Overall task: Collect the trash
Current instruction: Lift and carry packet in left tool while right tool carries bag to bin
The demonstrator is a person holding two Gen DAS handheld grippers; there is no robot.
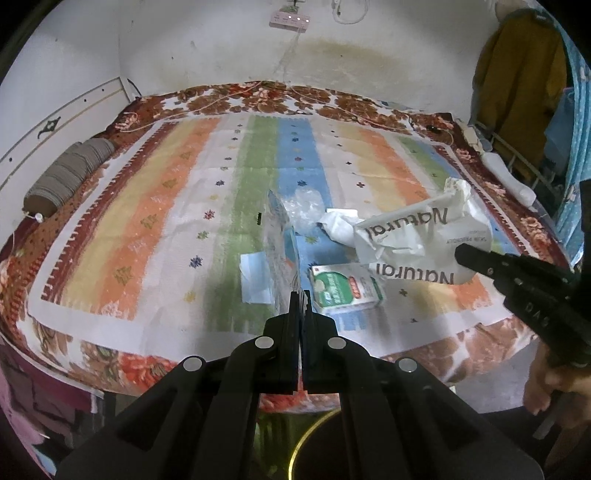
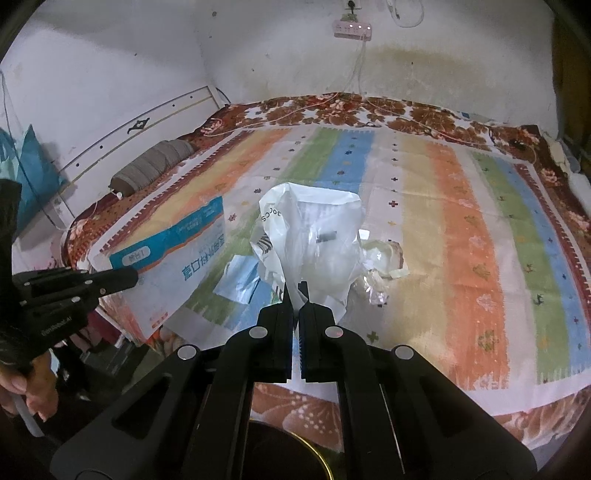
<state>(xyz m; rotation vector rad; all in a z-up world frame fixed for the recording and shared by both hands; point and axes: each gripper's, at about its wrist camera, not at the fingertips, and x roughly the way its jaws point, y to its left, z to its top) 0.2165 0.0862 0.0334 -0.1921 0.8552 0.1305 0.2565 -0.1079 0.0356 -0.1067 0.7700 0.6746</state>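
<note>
Trash lies on a striped bed cover (image 1: pixel 155 206). My left gripper (image 1: pixel 300 299) is shut on the edge of a flat blue-and-white plastic package (image 1: pixel 280 229), seen edge-on here and broadside in the right wrist view (image 2: pixel 177 258). My right gripper (image 2: pixel 294 291) is shut on a crumpled white "Natural" plastic bag (image 2: pixel 314 236), lifted above the bed; it also shows in the left wrist view (image 1: pixel 417 236), where the right gripper (image 1: pixel 461 254) comes in from the right. A green-and-white carton (image 1: pixel 345 288), a light blue wrapper (image 1: pixel 255 277) and clear plastic (image 2: pixel 380 258) lie on the cover.
A dark round bin with a yellow rim (image 1: pixel 314 443) stands on the floor below the bed's front edge. A grey bolster (image 1: pixel 70 173) lies at the headboard on the left. A power strip (image 1: pixel 290 18) hangs on the far wall. Clothes (image 1: pixel 517 81) hang at the right.
</note>
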